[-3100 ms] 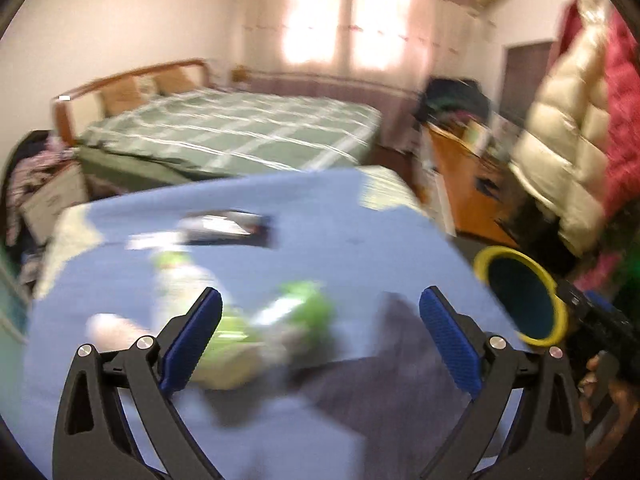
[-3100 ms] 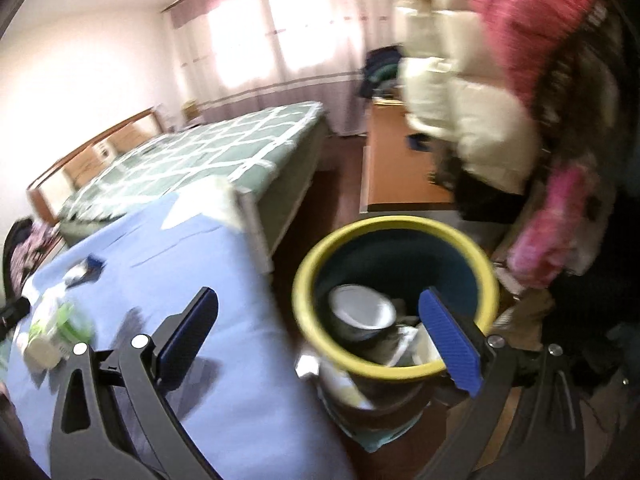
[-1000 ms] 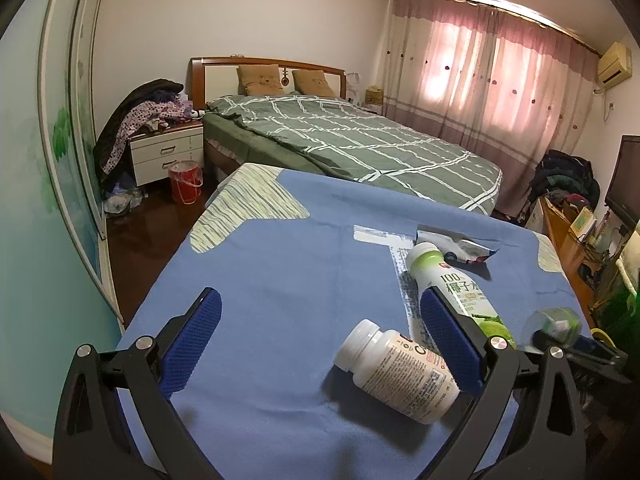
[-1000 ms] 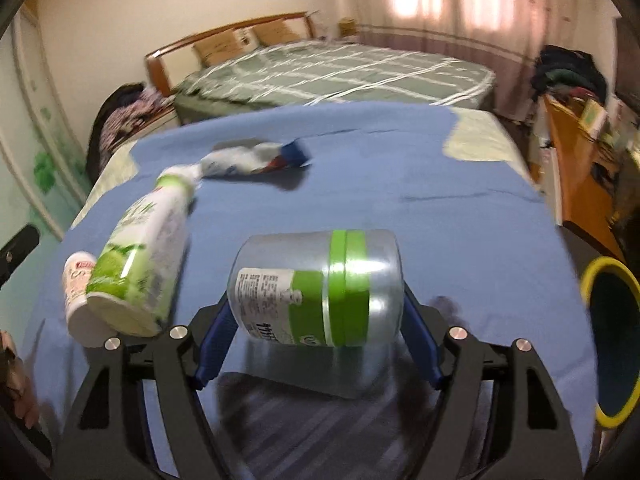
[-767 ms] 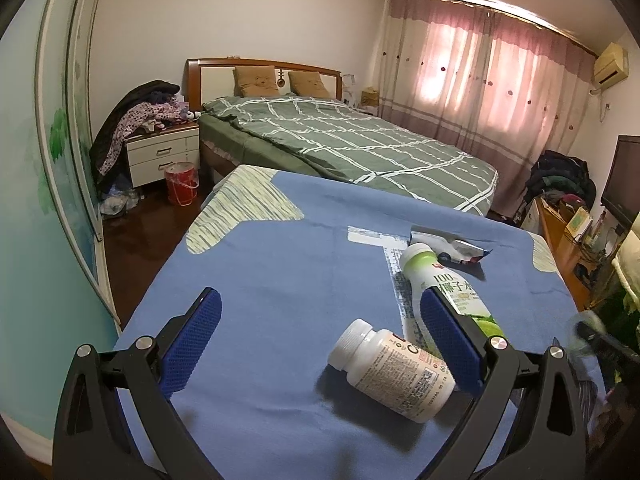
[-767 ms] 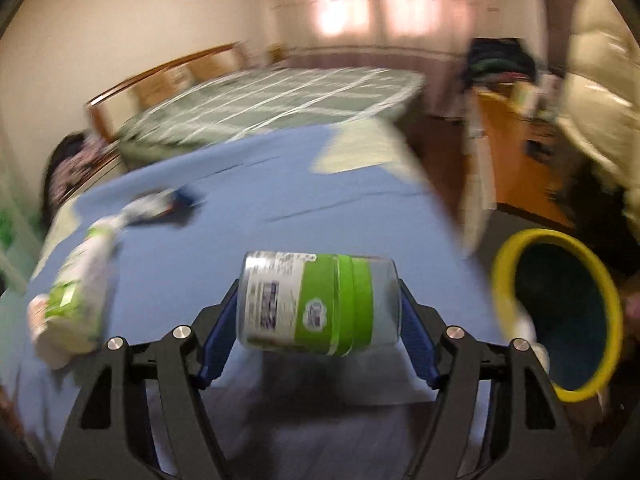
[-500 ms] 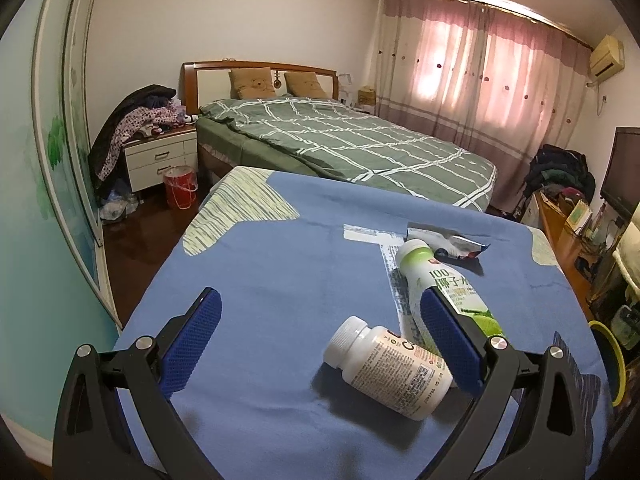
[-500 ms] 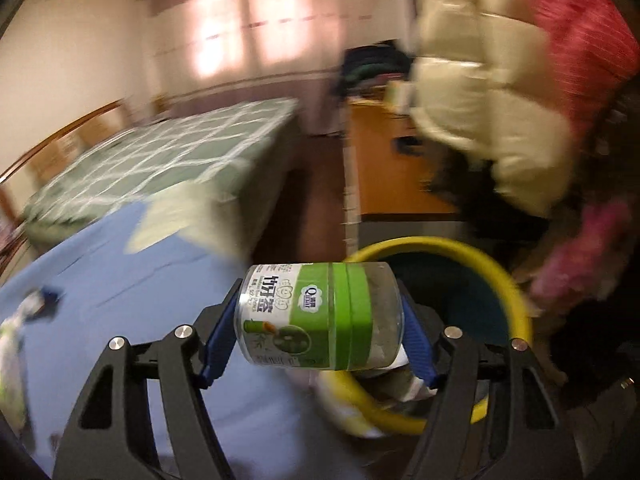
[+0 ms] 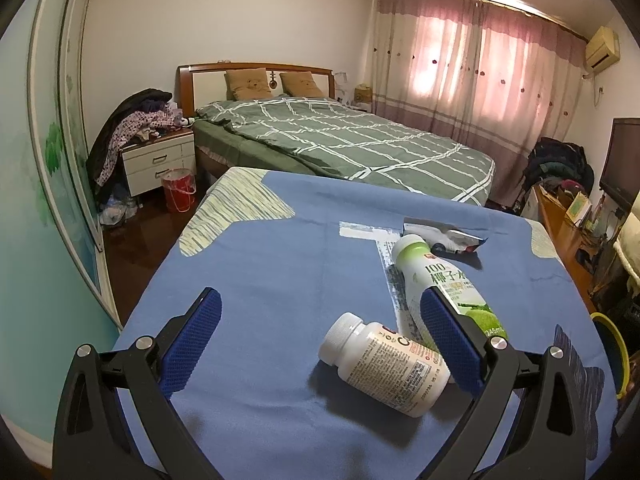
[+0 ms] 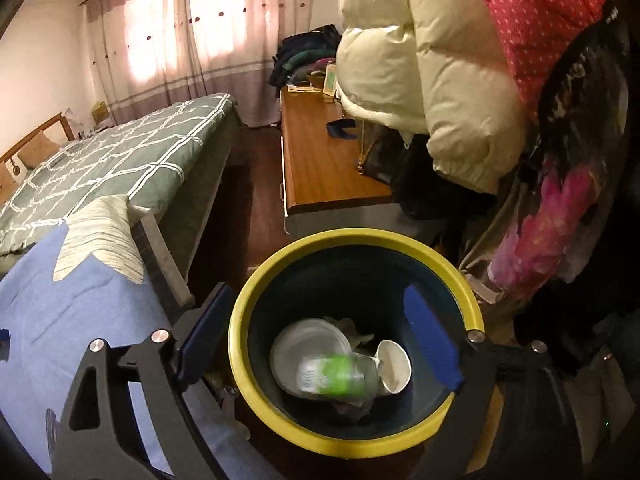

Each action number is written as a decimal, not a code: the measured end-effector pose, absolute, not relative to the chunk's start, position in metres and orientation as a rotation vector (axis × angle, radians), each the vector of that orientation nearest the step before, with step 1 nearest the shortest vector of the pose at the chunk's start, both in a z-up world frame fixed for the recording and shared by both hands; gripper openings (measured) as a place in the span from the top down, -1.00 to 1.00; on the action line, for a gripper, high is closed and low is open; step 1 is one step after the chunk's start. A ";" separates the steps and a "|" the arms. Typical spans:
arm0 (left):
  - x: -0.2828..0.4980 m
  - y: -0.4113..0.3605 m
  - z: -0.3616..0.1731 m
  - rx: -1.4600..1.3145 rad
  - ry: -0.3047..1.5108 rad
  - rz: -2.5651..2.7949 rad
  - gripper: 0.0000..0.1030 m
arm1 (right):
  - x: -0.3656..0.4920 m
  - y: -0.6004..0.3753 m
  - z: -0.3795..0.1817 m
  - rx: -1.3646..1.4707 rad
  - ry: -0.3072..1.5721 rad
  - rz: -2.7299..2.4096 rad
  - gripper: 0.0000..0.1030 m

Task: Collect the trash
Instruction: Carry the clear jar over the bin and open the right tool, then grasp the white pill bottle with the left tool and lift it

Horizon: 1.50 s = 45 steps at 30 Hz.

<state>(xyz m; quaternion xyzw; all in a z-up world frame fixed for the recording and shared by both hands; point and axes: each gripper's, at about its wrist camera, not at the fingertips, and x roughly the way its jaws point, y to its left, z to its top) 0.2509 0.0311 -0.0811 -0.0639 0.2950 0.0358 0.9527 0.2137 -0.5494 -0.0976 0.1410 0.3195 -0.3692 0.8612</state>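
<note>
My right gripper (image 10: 316, 332) hangs over the yellow-rimmed dark bin (image 10: 256, 276), its jaws opening and nothing between them. A clear jar with a green band (image 10: 336, 376) lies blurred inside the bin on white cups and paper. My left gripper (image 9: 316, 332) stands open and empty above the blue table cloth (image 9: 260, 272). On the cloth lie a white pill bottle (image 9: 384, 360), a green and white drink bottle (image 9: 440, 280) partly behind my right finger, and a silver wrapper (image 9: 444, 236). The bin's rim (image 9: 616, 348) shows at the far right.
A bed with a green checked cover (image 9: 340, 140) lies beyond the table. A nightstand with clothes (image 9: 156, 156) and a red bucket (image 9: 178, 188) are at the left. Hanging jackets (image 10: 440, 80) and a wooden bench (image 10: 320, 152) crowd the bin's far side.
My right gripper swung with the green-banded jar from over the table to above the bin, then opened; the jar dropped into the bin. The left gripper stayed still.
</note>
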 end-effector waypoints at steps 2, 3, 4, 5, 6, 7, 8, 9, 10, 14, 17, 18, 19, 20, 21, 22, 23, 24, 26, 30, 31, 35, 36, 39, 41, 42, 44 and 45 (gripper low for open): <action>0.251 0.029 -0.082 -0.121 0.602 0.065 -0.90 | 0.214 -0.548 -0.097 0.294 0.667 -0.771 -0.64; 0.251 0.028 -0.082 -0.116 0.603 0.060 -0.90 | 0.213 -0.544 -0.095 0.295 0.667 -0.770 -0.65; 0.251 0.027 -0.082 -0.110 0.606 0.056 -0.90 | 0.213 -0.544 -0.096 0.298 0.667 -0.768 -0.66; 0.251 0.024 -0.083 -0.101 0.611 0.045 -0.90 | 0.213 -0.543 -0.095 0.301 0.667 -0.767 -0.66; 0.251 0.022 -0.084 -0.095 0.616 0.032 -0.90 | 0.213 -0.544 -0.095 0.306 0.667 -0.764 -0.66; 0.252 0.020 -0.085 -0.084 0.626 0.009 -0.90 | 0.213 -0.544 -0.095 0.309 0.668 -0.762 -0.66; 0.253 0.017 -0.086 -0.074 0.636 -0.016 -0.90 | 0.213 -0.543 -0.095 0.311 0.668 -0.759 -0.66; 0.254 0.016 -0.086 -0.068 0.645 -0.036 -0.90 | 0.213 -0.542 -0.095 0.312 0.668 -0.755 -0.66; 0.255 0.015 -0.087 -0.065 0.656 -0.064 -0.90 | 0.213 -0.542 -0.095 0.311 0.668 -0.752 -0.67; 0.263 0.014 -0.092 -0.063 0.714 -0.146 -0.90 | 0.216 -0.537 -0.095 0.307 0.674 -0.727 -0.68; 0.267 0.011 -0.098 -0.049 0.745 -0.161 -0.90 | 0.217 -0.537 -0.096 0.311 0.678 -0.709 -0.68; 0.270 0.010 -0.101 -0.040 0.760 -0.170 -0.90 | 0.217 -0.537 -0.096 0.313 0.678 -0.705 -0.68; 0.272 0.007 -0.104 -0.025 0.773 -0.173 -0.90 | 0.217 -0.536 -0.096 0.315 0.679 -0.701 -0.68; 0.273 0.005 -0.106 -0.010 0.780 -0.175 -0.90 | 0.217 -0.536 -0.096 0.318 0.679 -0.695 -0.68; 0.274 0.001 -0.108 0.013 0.787 -0.181 -0.90 | 0.217 -0.535 -0.096 0.322 0.681 -0.689 -0.68; 0.275 -0.003 -0.111 0.037 0.795 -0.190 -0.90 | 0.217 -0.535 -0.097 0.325 0.683 -0.683 -0.68; 0.276 -0.005 -0.113 0.055 0.801 -0.197 -0.90 | 0.217 -0.535 -0.097 0.328 0.683 -0.678 -0.68; 0.277 -0.008 -0.115 0.065 0.808 -0.204 -0.90 | 0.218 -0.535 -0.096 0.329 0.682 -0.674 -0.68; 0.281 -0.012 -0.120 0.077 0.831 -0.223 -0.90 | 0.217 -0.534 -0.096 0.330 0.680 -0.666 -0.68; 0.286 -0.012 -0.126 0.078 0.855 -0.227 -0.90 | 0.217 -0.532 -0.095 0.336 0.679 -0.647 -0.68; 0.287 -0.012 -0.126 0.074 0.855 -0.228 -0.90 | 0.217 -0.532 -0.095 0.337 0.678 -0.644 -0.68; 0.288 -0.006 -0.122 0.063 0.831 -0.227 -0.90 | 0.218 -0.530 -0.095 0.340 0.680 -0.633 -0.68; 0.288 -0.006 -0.121 0.067 0.826 -0.230 -0.90 | 0.218 -0.529 -0.095 0.343 0.680 -0.629 -0.68; 0.289 -0.010 -0.121 0.085 0.818 -0.246 -0.90 | 0.218 -0.529 -0.095 0.344 0.681 -0.624 -0.68; 0.289 -0.012 -0.122 0.097 0.823 -0.262 -0.90 | 0.217 -0.529 -0.095 0.350 0.682 -0.619 -0.68; 0.289 -0.014 -0.122 0.102 0.824 -0.268 -0.90 | 0.217 -0.529 -0.095 0.351 0.682 -0.617 -0.68; 0.289 -0.015 -0.122 0.107 0.819 -0.273 -0.74 | 0.217 -0.529 -0.095 0.354 0.681 -0.616 -0.68; 0.288 -0.015 -0.121 0.104 0.817 -0.278 -0.75 | 0.216 -0.529 -0.095 0.358 0.680 -0.613 -0.68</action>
